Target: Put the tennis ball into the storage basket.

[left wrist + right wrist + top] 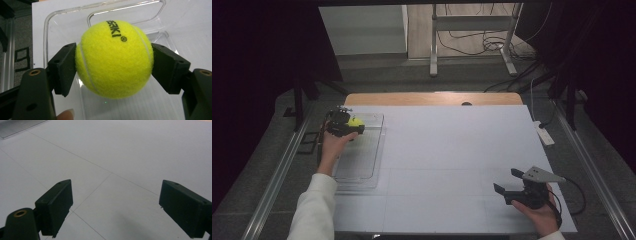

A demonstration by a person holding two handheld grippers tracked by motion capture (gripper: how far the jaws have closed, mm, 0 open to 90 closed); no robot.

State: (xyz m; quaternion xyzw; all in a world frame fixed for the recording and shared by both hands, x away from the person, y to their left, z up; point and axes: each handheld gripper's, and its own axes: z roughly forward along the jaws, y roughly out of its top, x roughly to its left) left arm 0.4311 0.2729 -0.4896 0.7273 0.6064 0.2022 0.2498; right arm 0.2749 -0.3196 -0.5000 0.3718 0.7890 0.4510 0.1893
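White worktop (pixel 452 165), matte, faint seam lines crossing it. Wooden edge strip (pixel 432 98) along the far side, with a small dark spot near its middle. A white power strip (pixel 544 134) lies just off the right edge of the worktop, on the grey floor (pixel 377 75). Metal rails (pixel 277 175) run along both sides of the worktop. Beyond the far end, a metal frame stand (pixel 472 40) on two legs, loose black cables (pixel 482 42) coiled on the floor beneath it. Dark curtains (pixel 257 60) to left and right. A pale wall panel (pixel 362 30) at far left of the stand.
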